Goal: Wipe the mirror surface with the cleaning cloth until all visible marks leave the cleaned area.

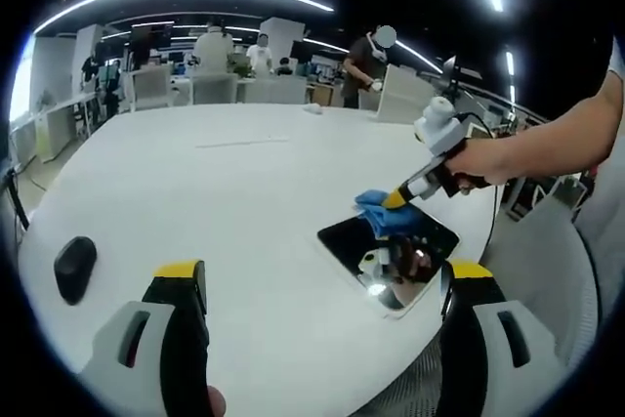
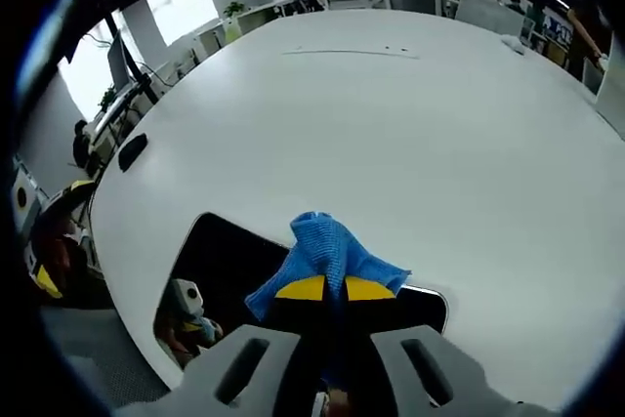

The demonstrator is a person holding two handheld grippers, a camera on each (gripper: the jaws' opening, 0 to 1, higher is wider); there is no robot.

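We see the right gripper (image 2: pixel 336 289) clamped on the blue cloth (image 2: pixel 327 251), lower centre, over the mirror (image 2: pixel 220 261); left gripper (image 1: pixel 322 275) jaws apart.

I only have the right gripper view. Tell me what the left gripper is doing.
Observer: The left gripper is open and holds nothing, hovering above the table beside the mirror.
Operator: Report how the right gripper looks from there.
Observer: The right gripper presses the blue cloth onto the mirror's far edge, held by a hand.
Operator: Say what else is near.
Observer: A dark mouse-like object lies by the left jaw.
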